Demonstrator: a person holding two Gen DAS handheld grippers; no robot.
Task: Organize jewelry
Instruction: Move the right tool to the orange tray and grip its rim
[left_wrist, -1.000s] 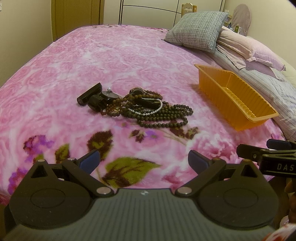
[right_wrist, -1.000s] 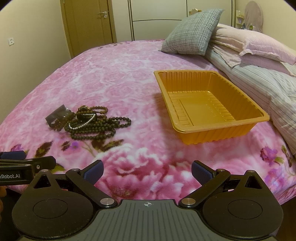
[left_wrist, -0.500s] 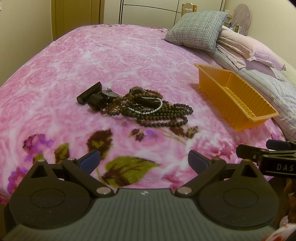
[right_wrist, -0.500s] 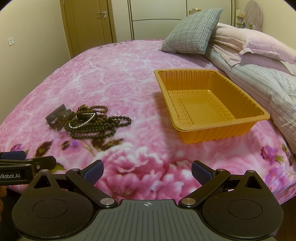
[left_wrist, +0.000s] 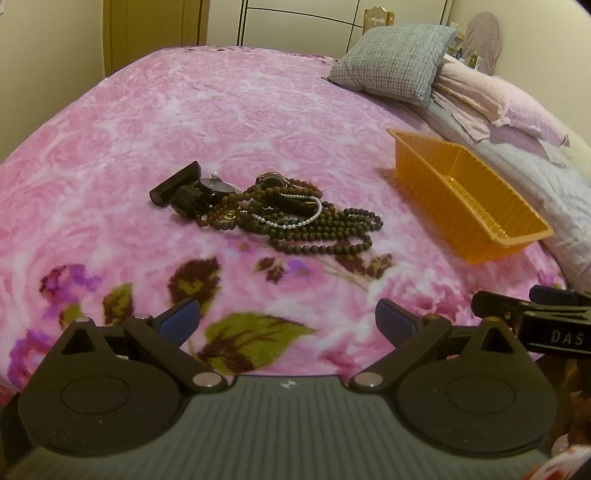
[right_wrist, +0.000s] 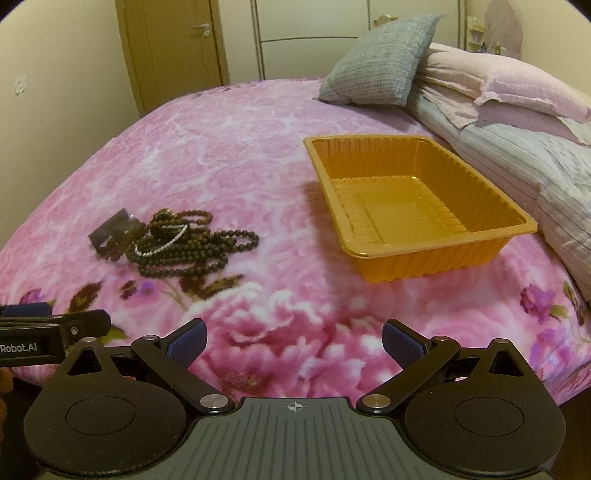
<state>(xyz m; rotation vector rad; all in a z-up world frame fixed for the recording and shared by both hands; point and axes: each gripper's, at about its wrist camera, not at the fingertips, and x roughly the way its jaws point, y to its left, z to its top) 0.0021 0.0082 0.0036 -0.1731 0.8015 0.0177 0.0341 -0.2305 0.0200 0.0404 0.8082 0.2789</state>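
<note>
My 2 grippers, left gripper (left_wrist: 287, 319) and right gripper (right_wrist: 294, 339), gape wide, holding nothing. 1 jewelry heap (left_wrist: 273, 212) (dark beads, 1 pearl strand (left_wrist: 291, 221)) lies on the blanket (left_wrist: 221, 110), well apart from 1 orange tray (right_wrist: 491, 236).

Read "DAS" in pale capitals at the right edge of the left wrist view, on the black body of the right gripper (left_wrist: 532, 314), the word cut off by the frame border. Read "Robot.AI" in white letters at the lower left of the right wrist view, on the black side of the left gripper (right_wrist: 55, 325), its beginning cut off at the frame edge. Found no other legible text, number or brand anywhere else in either view.
</note>
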